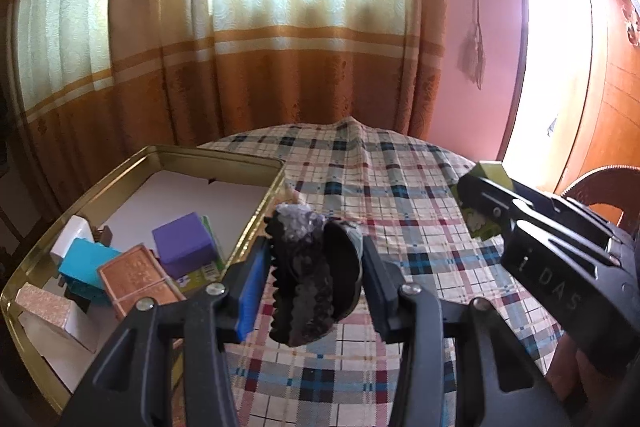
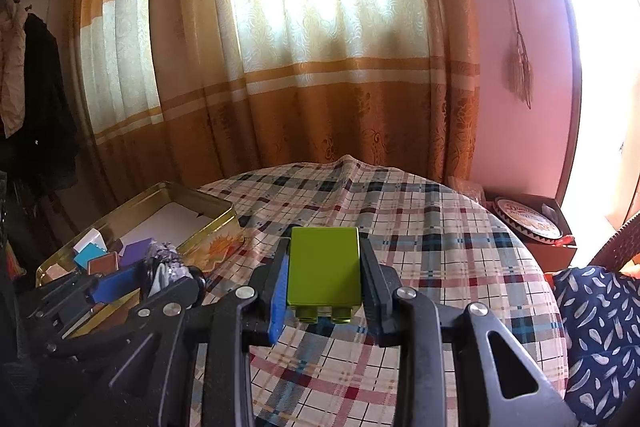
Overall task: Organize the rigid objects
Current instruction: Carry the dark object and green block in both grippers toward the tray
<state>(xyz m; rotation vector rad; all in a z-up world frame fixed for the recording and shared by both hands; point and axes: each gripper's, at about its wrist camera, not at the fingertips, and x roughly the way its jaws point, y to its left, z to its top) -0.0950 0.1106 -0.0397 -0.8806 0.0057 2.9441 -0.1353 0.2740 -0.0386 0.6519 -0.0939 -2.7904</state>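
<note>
**Ana:** Nearest to us, two hand-held grippers over a round table w/ a plaid cloth (image 2: 420, 227). Left gripper (image 1: 316, 263) is clenched on a black toothed hair claw clip (image 1: 308, 267), glittery patch on top, held clear above the cloth.

**Ben:** And the right one?

**Ana:** Right gripper (image 2: 326, 267) is clamped tight on a lime-green toy building block (image 2: 324, 267), studs facing back toward the handle. Also lifted off the table, just beside the left gripper.

**Ben:** Where's it all going?

**Ana:** Prob. the gold tin tray (image 1: 224, 151) at the table's left edge. Already inside: a purple cube (image 1: 182, 241), a teal block (image 1: 86, 267), a copper-coloured box (image 1: 134, 281), a white block (image 1: 72, 237), a glittery pink one (image 1: 44, 307), all bunched at the near end. Far end is bare white lining.

**Ben:** Risks?

**Ana:** My read: the clip's curved, toothed shell gives the pads little flat surface, so it could twist or slip out mid-carry. Both grippers heading for one tray could bump each other. Dropping onto the crowded near end could knock pieces over, and the tray sits close to the table edge, so a hard nudge on its rim might shift it.
</note>
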